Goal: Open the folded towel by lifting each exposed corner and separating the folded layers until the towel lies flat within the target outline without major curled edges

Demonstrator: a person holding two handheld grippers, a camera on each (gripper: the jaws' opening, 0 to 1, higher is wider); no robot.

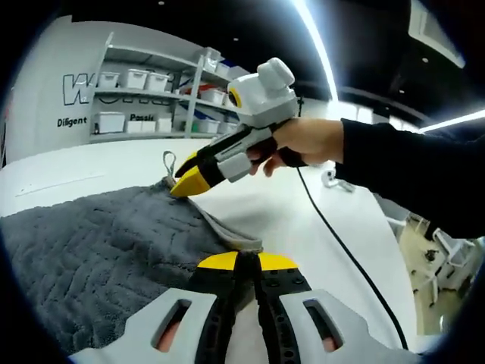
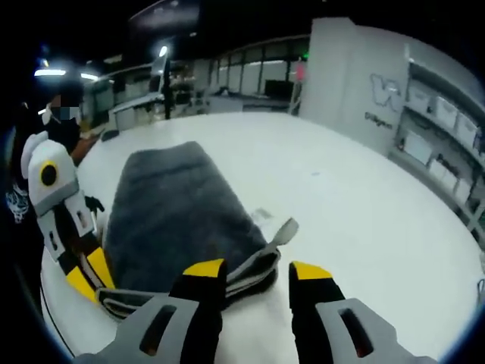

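White tabletop [image 2: 364, 189] under everything, folded grey towel [image 2: 170, 205] ahead of my right gripper [image 2: 258, 274], its jaws apart at the towel's corner, my left gripper [image 1: 246, 262] pinched together on the towel's edge.

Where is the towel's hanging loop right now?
In the right gripper view, the grey loop sticks out from the folded grey towel's near corner, just beyond the right gripper.

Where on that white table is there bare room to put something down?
The white table lies bare between the grey towel and the shelves, and beyond the towel's far end. It is crowded at the near corner, where both hand-held grippers, left and right, meet the folded layers.
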